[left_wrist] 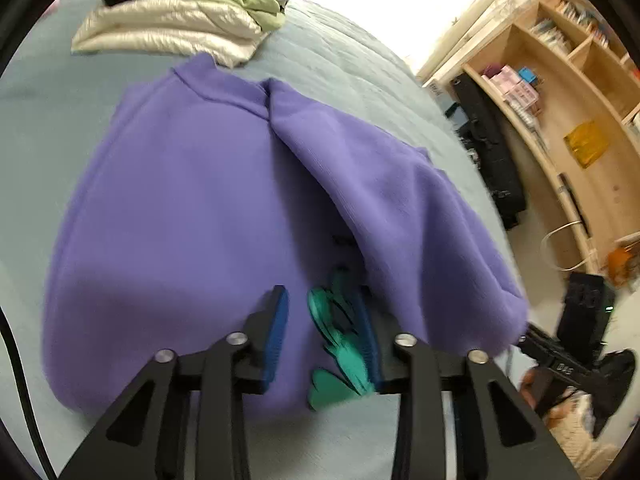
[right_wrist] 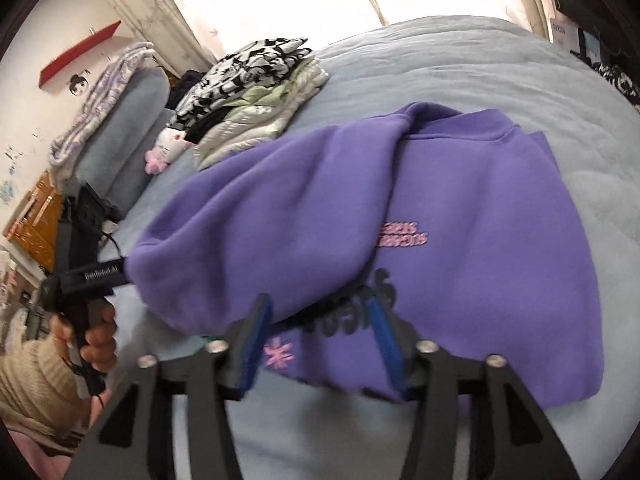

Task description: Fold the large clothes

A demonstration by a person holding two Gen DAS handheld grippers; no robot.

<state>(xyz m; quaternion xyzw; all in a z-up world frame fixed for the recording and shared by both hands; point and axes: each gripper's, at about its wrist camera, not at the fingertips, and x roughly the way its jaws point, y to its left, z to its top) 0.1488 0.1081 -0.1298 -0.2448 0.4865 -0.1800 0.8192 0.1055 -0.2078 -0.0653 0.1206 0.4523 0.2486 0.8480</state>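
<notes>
A purple sweatshirt (left_wrist: 180, 200) lies front up on the light blue bed (left_wrist: 352, 64), one side folded over its body as a thick flap (left_wrist: 400, 200). My left gripper (left_wrist: 320, 300) hangs open just above the hem, where a green print (left_wrist: 340, 352) shows between its blue pads, and nothing is pinched. In the right wrist view the sweatshirt (right_wrist: 480, 220) carries pink and dark lettering. My right gripper (right_wrist: 320, 312) stands open over the hem, with the flap's edge (right_wrist: 240, 240) just beyond its fingers.
A stack of folded clothes (left_wrist: 172, 24) (right_wrist: 248, 96) sits at the far end of the bed. A wooden shelf unit (left_wrist: 560, 120) and black cases stand past the bed's right edge. A hand (right_wrist: 96, 340) holds the other gripper's handle (right_wrist: 88, 280) at the left, near a grey pillow (right_wrist: 128, 120).
</notes>
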